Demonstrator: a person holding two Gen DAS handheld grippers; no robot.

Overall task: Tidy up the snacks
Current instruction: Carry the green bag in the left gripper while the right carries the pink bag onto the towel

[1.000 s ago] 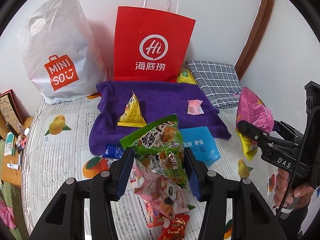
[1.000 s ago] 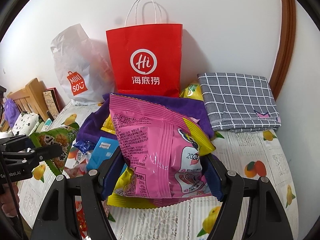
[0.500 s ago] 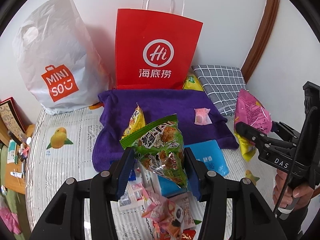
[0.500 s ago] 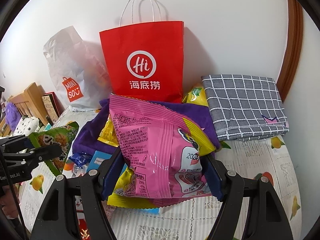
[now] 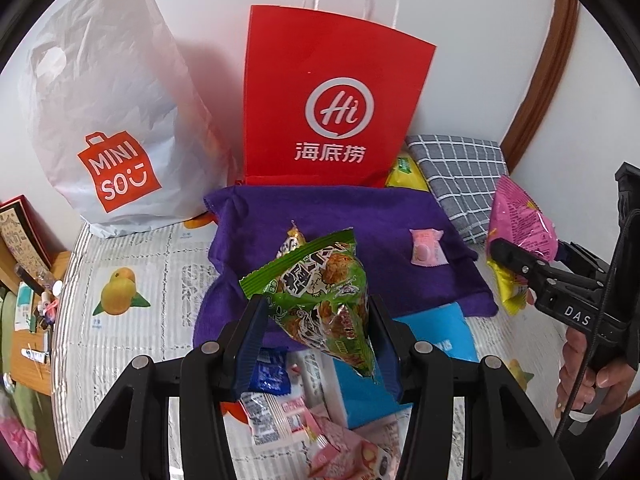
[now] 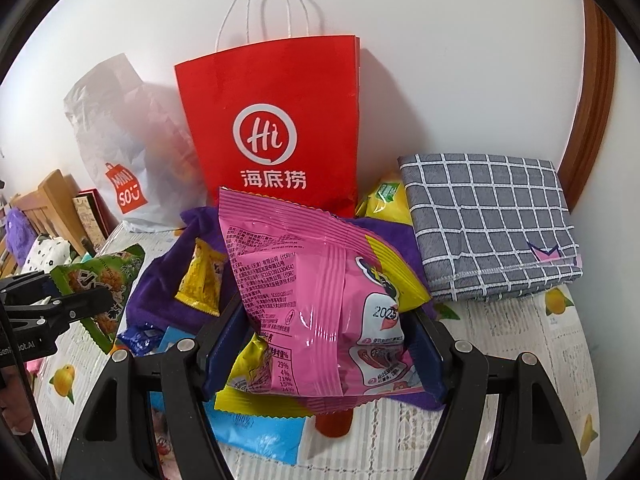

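Green snack bag [image 5: 320,300] clamped in left gripper [image 5: 316,344], pink snack bag [image 6: 324,300] squeezed in right gripper [image 6: 324,356], both over the purple towel [image 5: 340,216].

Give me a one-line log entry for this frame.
left gripper: shut on green snack bag | right gripper: shut on pink snack bag | both raised over purple towel | facing red paper bag

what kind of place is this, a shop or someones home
Most likely a home bedroom: snacks lie on a fruit-print quilted cover like a bed's, two shopping bags, red paper bag and white Miniso bag, lean on the wall, and a plush toy sits nearby.
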